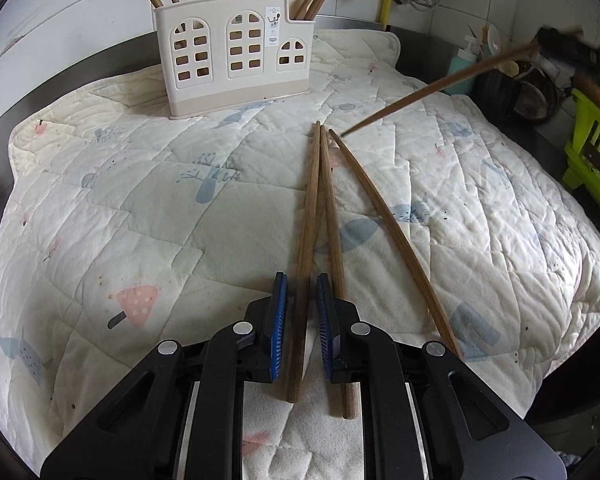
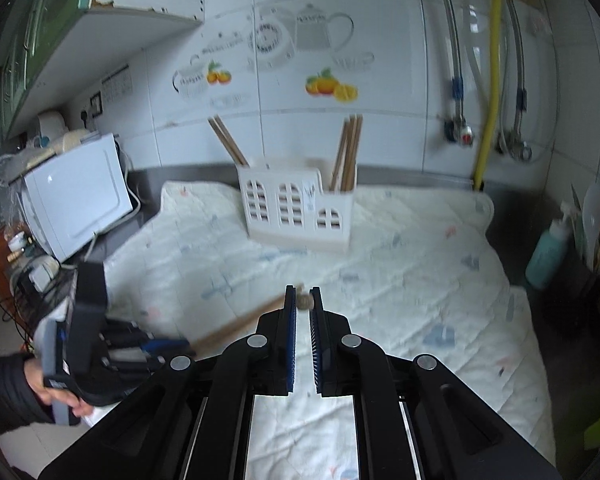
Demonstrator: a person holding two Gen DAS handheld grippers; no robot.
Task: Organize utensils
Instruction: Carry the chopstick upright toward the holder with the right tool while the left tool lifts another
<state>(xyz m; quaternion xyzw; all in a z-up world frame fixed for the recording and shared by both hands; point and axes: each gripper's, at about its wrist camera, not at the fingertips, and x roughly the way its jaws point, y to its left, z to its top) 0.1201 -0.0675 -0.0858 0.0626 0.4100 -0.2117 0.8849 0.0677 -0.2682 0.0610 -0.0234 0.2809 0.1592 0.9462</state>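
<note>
Under you there's that quilted mat [image 1: 148, 216], pale with mushroom and tree prints, spread across the steel counter [image 1: 100, 60]. Off to your left, a white microwave [image 2: 76, 196] sits against the tiled wall [image 2: 388, 120] with its fruit and teapot decals. A yellow pipe [image 2: 490, 100] runs down on the right, beside a teal soap bottle [image 2: 546, 258] and a green rack [image 1: 592, 156].

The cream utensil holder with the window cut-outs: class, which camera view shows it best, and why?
The left wrist view: the utensil holder is large and sharp, its cut-outs clear. The right wrist view shows it whole with the chopsticks' tops, but smaller and blurred.
</note>
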